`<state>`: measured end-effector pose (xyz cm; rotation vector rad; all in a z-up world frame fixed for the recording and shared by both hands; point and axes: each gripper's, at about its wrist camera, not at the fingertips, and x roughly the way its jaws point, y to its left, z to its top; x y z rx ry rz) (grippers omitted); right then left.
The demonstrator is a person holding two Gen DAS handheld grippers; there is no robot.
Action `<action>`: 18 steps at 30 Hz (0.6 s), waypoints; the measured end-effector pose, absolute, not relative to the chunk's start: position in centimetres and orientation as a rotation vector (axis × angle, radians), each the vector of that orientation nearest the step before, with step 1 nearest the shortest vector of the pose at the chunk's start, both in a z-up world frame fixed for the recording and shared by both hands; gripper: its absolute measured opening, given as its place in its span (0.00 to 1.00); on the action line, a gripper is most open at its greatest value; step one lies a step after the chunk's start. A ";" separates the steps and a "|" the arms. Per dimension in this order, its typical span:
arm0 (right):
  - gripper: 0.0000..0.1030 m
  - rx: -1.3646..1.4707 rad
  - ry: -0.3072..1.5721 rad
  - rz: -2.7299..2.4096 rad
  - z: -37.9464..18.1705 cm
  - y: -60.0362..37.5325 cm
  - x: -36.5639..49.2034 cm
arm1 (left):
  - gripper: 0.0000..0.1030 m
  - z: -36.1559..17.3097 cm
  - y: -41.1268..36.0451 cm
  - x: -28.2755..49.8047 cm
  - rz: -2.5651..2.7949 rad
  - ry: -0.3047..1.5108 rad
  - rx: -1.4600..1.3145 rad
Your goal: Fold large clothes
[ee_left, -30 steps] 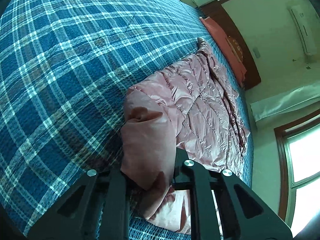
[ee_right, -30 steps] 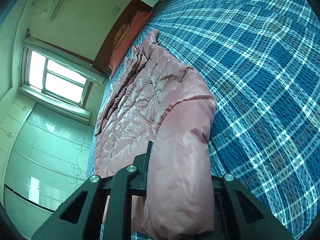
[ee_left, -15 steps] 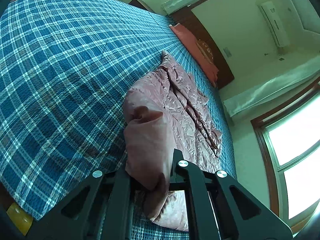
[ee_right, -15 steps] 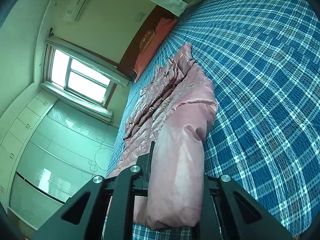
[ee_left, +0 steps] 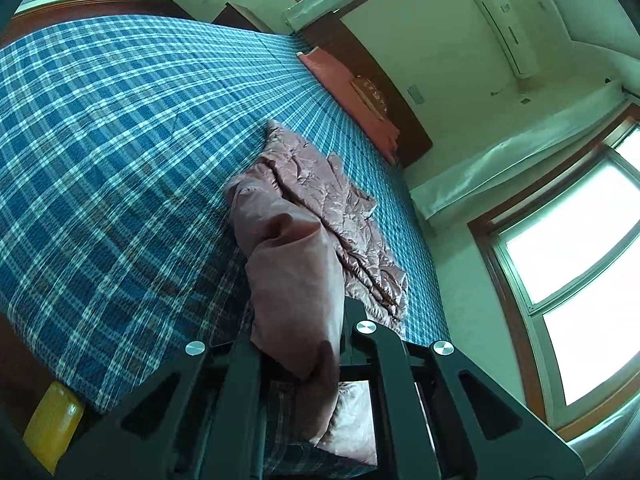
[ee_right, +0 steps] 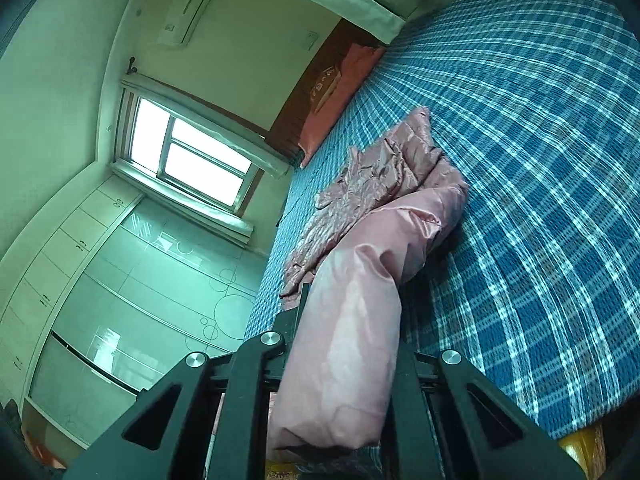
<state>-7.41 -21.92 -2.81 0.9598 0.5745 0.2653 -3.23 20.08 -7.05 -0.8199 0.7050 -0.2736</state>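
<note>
Your left tongs (ee_left: 298, 344) and right tongs (ee_right: 344, 344) each pinch the pink jacket (ee_left: 320, 196) — lifted near the bed's (ee_left: 120, 140) foot edge.

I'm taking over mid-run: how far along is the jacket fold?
Done: little that shows; the far part of the pink puffer jacket lies crumpled on the plaid bedspread. In hand: the left tool and right tool each clamp its near edge, raised off the bed. Left: carry that edge over, lay it down, flatten.
</note>
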 end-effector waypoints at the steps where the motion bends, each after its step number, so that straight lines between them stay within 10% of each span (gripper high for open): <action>1: 0.10 0.954 0.568 0.279 -2.4 -22.0 -6.4 | 0.06 -6.7 19.9 -2.3 -0.281 0.700 -0.816; 18: 0.10 1.017 0.576 0.215 -2.5 -26.3 19.7 | 0.06 -4.9 16.2 25.4 -0.197 0.709 -0.722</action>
